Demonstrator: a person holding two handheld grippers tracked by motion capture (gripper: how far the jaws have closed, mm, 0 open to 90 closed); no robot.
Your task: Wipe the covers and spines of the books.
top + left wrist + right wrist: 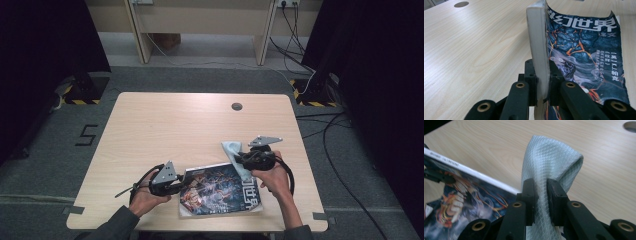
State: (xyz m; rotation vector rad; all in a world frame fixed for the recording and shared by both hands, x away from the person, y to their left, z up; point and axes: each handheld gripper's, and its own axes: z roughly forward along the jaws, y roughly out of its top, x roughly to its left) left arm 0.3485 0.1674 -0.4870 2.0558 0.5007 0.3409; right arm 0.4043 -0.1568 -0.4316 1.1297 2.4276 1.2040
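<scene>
A magazine [220, 190] with a dark blue and orange cover lies near the table's front edge. My left gripper [181, 186] is shut on its left edge; in the left gripper view the white page block [537, 42] stands pinched between the two black jaws, with the gripper [542, 86] low over the table. My right gripper [241, 159] is shut on a pale blue cloth [234, 152], held just above the magazine's upper right corner. In the right gripper view the gripper [541, 197] pinches the cloth [551, 162], which folds upward from the jaws, with the magazine [461, 195] at lower left.
The light wooden table [170, 125] has a round cable hole [237, 106] toward its far right. Cables [325, 125] run over the grey floor to the right of the table. A wooden bench frame [200, 30] stands beyond the far edge.
</scene>
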